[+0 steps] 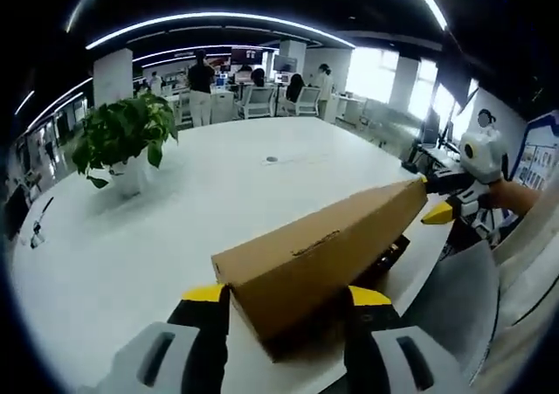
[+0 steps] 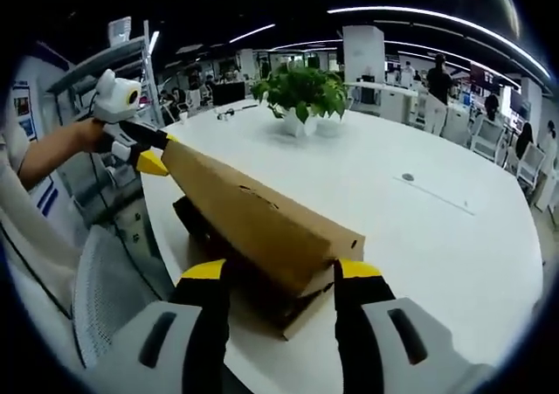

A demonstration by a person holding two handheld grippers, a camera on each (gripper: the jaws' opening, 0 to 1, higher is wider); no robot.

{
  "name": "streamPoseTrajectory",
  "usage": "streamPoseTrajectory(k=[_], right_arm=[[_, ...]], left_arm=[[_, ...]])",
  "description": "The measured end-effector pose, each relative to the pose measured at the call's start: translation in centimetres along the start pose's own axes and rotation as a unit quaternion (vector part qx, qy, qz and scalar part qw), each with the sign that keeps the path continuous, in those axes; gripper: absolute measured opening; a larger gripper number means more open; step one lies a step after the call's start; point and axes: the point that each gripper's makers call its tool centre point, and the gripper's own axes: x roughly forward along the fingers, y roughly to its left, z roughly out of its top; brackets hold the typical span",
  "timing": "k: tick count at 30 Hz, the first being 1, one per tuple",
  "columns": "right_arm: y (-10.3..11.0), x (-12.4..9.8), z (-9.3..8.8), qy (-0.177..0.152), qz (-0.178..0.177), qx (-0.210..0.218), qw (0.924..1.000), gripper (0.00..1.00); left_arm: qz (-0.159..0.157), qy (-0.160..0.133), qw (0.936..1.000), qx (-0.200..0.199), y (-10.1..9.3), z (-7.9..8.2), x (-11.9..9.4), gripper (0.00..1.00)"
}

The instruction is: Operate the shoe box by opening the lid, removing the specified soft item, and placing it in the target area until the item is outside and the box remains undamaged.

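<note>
Grippers, left [image 1: 284, 296] and right [image 2: 272, 272], are each clamping an end of the brown cardboard lid [image 1: 323, 250], tilting it; uneven lifting risks creasing.

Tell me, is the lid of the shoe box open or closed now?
Open. The lid is raised at a slant, and a dark gap shows above the box base. Each hand-held gripper, left and right, grips one end.

box interior [image 2: 196, 219] hidden under lid [image 2: 253, 224], contents perhaps dark
</note>
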Motion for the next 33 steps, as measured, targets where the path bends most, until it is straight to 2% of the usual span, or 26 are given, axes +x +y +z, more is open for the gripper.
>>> streamPoseTrajectory(k=[10, 21, 33], right_arm=[[-1.2, 0.2, 2.2, -0.021, -0.011, -0.014, 0.9996, 0.44], [-2.8, 0.9, 4.2, -0.03, -0.017, -0.028, 0.999, 0.43], [-4.5, 1.7, 5.7, -0.03, -0.024, -0.047, 0.9982, 0.4]], left_arm=[[0.018, -0.026, 0.9994, 0.016, 1.4, 2.1, 0.2, 0.45], [0.048, -0.053, 0.9972, 0.023, 3.8, 4.2, 0.8, 0.31], [0.081, -0.06, 0.9945, 0.028, 6.1, 5.9, 1.9, 0.21]])
